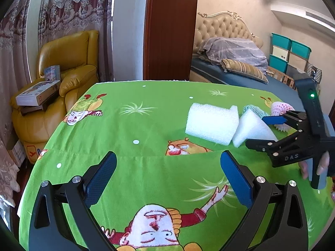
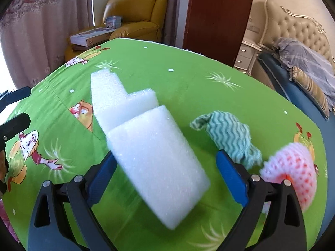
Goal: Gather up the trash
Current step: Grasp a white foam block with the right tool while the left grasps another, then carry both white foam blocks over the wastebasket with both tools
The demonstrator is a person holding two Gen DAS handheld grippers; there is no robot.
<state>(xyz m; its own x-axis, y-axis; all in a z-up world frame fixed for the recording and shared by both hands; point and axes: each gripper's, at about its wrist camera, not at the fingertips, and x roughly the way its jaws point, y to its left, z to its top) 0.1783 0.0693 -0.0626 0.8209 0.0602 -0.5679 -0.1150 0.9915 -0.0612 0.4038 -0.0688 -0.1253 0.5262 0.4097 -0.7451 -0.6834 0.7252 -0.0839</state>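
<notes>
White foam blocks (image 2: 155, 150) lie together on the green cartoon tablecloth (image 2: 188, 69). My right gripper (image 2: 165, 171) is open around the nearest block, and a gap shows at the right pad. Beside the foam, to the right, are a crumpled green wavy cloth (image 2: 230, 136) and a pink foam fruit net (image 2: 293, 167). In the left wrist view my left gripper (image 1: 167, 167) stands open over bare cloth with nothing between its fingers. The foam (image 1: 211, 123), the green cloth (image 1: 254, 109), the pink net (image 1: 280, 106) and the right gripper (image 1: 266, 131) sit at the right.
A hand (image 1: 322, 165) holds the right gripper's handle. A yellow armchair (image 1: 62, 73) with boxes (image 1: 37, 93) stands beyond the table's far left edge. A dark wooden panel (image 1: 169, 31) rises behind the table. A bed (image 1: 230, 62) and teal bins (image 1: 289, 48) are at the right.
</notes>
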